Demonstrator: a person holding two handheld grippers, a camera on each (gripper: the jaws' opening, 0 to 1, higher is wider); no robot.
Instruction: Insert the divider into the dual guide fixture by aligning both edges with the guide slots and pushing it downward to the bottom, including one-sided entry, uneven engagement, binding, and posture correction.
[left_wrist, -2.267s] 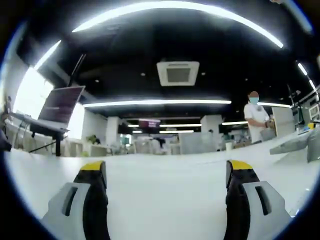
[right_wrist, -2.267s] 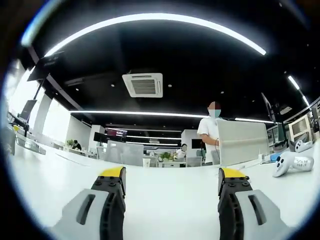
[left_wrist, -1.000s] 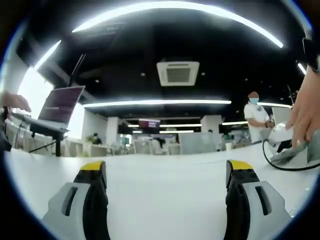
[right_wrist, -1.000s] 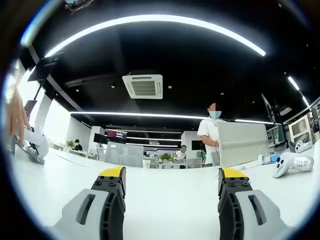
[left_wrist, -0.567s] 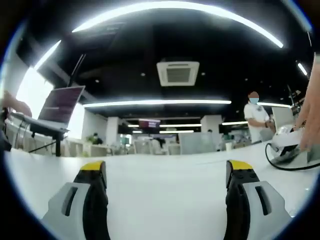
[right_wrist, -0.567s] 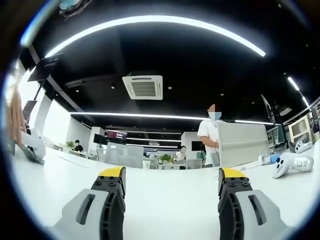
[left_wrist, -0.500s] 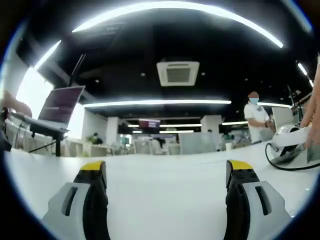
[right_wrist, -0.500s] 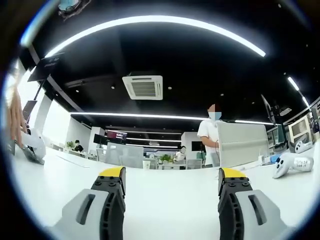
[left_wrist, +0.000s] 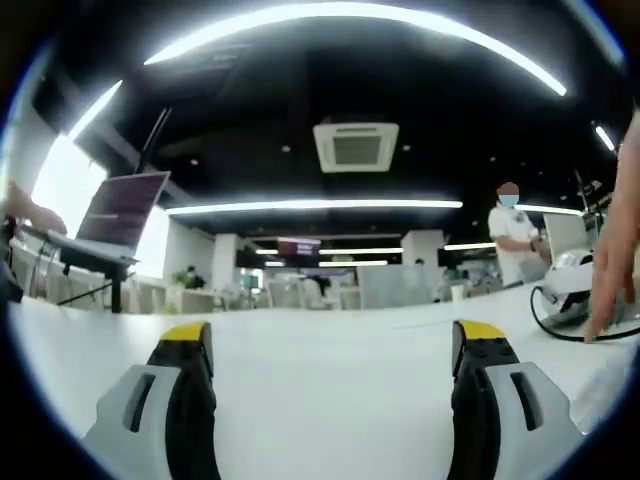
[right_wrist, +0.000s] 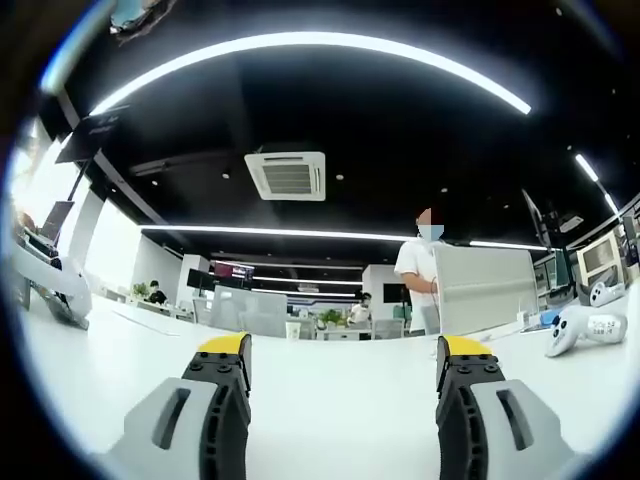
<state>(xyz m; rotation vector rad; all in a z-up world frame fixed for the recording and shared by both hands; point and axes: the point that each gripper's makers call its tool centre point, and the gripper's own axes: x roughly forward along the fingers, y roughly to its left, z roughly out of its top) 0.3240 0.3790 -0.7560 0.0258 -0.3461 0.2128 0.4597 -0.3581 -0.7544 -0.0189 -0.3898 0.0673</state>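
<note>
Claws, two: left claw (left_wrist: 333, 345) and right claw (right_wrist: 343, 355) gape empty over one white table (left_wrist: 320, 390).

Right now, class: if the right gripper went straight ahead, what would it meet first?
Probably nothing close: ahead of the open right gripper lies bare white table; depth beyond is unclear.

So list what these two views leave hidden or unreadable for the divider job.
1. Left gripper view: the person's hand is cut off by the right edge, and what it touches beside the black cable is unclear.
2. Right gripper view: the white controller carries a label too small to read.
3. Both views: the left gripper and right gripper look level across the white table, leaving its near surface hidden below them.
</note>
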